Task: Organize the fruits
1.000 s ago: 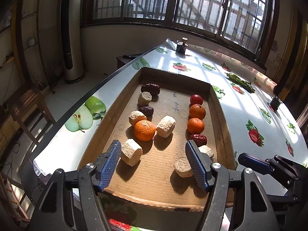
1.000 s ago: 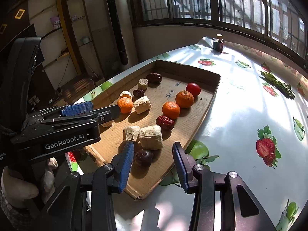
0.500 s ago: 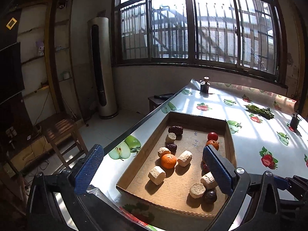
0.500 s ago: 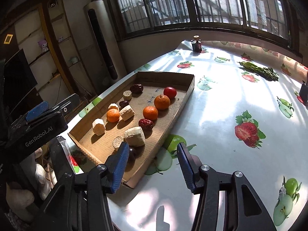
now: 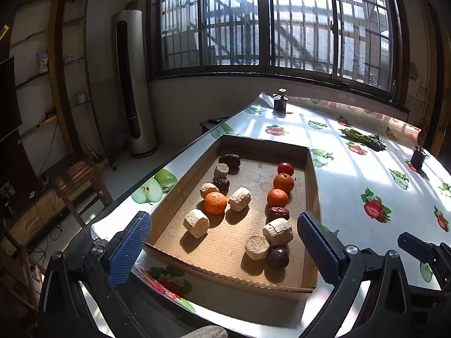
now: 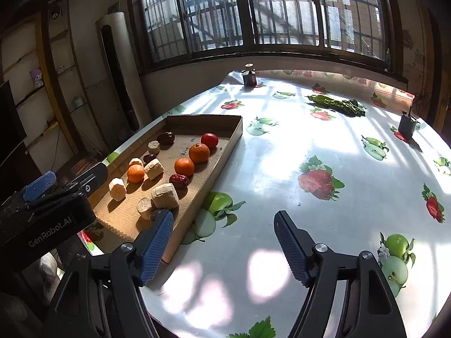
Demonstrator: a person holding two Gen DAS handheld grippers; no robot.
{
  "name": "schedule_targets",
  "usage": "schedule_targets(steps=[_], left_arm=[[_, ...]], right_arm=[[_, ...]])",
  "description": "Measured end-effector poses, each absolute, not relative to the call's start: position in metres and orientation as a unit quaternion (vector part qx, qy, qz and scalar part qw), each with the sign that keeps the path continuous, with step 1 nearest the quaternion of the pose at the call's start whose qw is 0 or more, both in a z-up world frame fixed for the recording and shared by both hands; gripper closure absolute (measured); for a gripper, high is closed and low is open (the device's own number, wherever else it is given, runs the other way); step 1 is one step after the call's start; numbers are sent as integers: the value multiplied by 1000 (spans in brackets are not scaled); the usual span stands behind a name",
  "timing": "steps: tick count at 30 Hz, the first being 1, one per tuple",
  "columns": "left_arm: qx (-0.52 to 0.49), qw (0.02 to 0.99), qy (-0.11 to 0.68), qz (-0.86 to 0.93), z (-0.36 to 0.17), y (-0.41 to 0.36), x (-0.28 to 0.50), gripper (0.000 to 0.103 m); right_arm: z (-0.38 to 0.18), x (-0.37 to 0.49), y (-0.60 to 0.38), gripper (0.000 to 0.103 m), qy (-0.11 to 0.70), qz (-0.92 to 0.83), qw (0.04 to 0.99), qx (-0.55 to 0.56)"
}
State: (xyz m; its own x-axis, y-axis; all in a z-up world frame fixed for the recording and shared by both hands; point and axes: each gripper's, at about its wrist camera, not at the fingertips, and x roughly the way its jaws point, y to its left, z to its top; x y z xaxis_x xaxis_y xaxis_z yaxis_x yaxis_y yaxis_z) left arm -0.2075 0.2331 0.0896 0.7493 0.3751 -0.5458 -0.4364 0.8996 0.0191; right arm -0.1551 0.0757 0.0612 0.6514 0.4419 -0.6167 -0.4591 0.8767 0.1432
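A: Start at the left. What is the left claw (image 5: 224, 242) doing?

B: It hangs spread wide and empty above the near edge of the cardboard tray (image 5: 311, 186), which lies along the left edge of the tabletop (image 6: 282, 169). Nothing sits between its blue pads.

A: And what's in the tray?

B: In the left column a pale cut chunk (image 5: 196, 223) sits nearest, then an orange (image 5: 215, 203) touching another chunk (image 5: 239, 198), with a dark date (image 5: 221, 183) and more pieces toward the far edge. In the right column, far to near: a red tomato (image 5: 285, 168), two oranges (image 5: 283, 182) touching each other, a red date (image 5: 278, 213), two pale chunks and a dark plum (image 5: 278, 257) by the near right corner.

A: How would they handle?

B: My guess is all light. The oranges look firm and round, so they could roll; I'd close across the widest part. The tomato and plum look smooth and easily bruised, so squeeze gently. The pale chunks look dry and rough, offering good grip on their curved sides. The dates are small and wrinkled, and need a low, centred pinch.

A: The right claw (image 6: 222, 243)?

B: Also released and empty, over bare tabletop just beside the tray's near right corner, its left pad overlapping the tray wall in the right wrist view.
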Motion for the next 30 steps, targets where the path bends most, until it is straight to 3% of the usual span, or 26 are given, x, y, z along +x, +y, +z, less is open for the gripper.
schedule_targets(steps=[30], left_arm=[[-69,921,335,186,65,233,-186,0]], right_arm=[[35,-142,85,20,377,237,895,-26]])
